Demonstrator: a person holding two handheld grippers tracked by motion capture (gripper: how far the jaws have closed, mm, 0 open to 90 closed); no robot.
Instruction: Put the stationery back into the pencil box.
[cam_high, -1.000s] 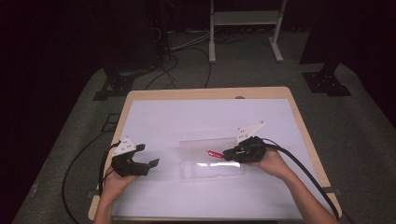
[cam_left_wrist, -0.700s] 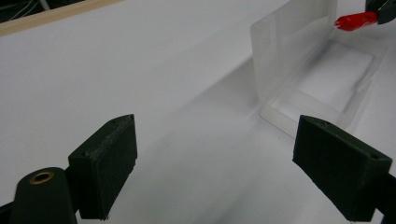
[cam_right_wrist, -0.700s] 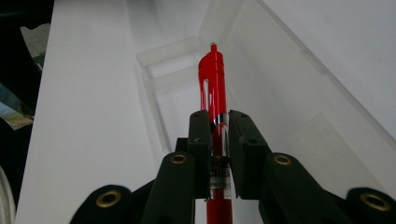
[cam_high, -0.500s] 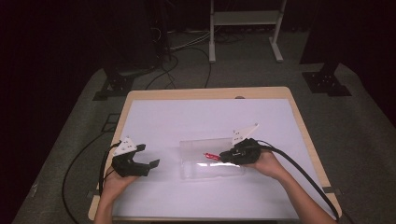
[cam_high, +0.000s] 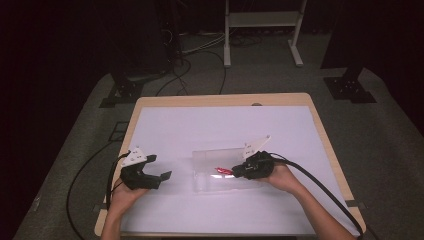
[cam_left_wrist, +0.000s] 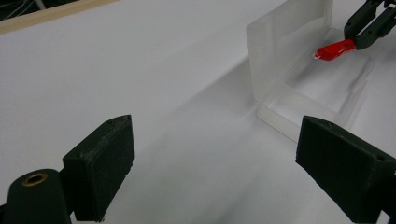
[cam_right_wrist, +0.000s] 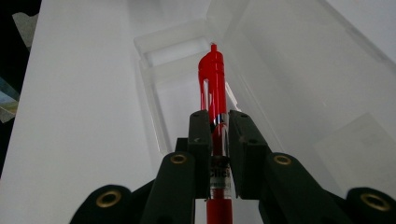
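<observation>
A wooden-rimmed table (cam_high: 220, 100) covered with a white sheet (cam_high: 220, 135) carries everything. On the sheet, toward the near edge and a little right of the middle, lies a clear plastic case (cam_high: 220, 172), open, with its lid standing up along the far side; in the left gripper view the case (cam_left_wrist: 299, 60) stands at the upper right, its upright wall facing the camera.

The right gripper (cam_high: 239, 171) rests over the right end of the case, held by the person's right hand (cam_high: 282, 176), with a black cable trailing off toward the near right corner. Its jaws are pinched tight on a red pen (cam_high: 223, 171), which points along the case toward its left end. In the right gripper view the right gripper (cam_right_wrist: 217, 128) clamps the pen (cam_right_wrist: 212, 79) at its barrel, the pen's red end reaching out above the open tray of the case (cam_right_wrist: 177, 70).

The left gripper (cam_high: 162, 177) sits near the near left corner of the table, well apart from the case, in the person's left hand (cam_high: 122, 195). Its jaws are spread wide around nothing, as the left gripper view shows (cam_left_wrist: 215, 168), with only white sheet between them.
</observation>
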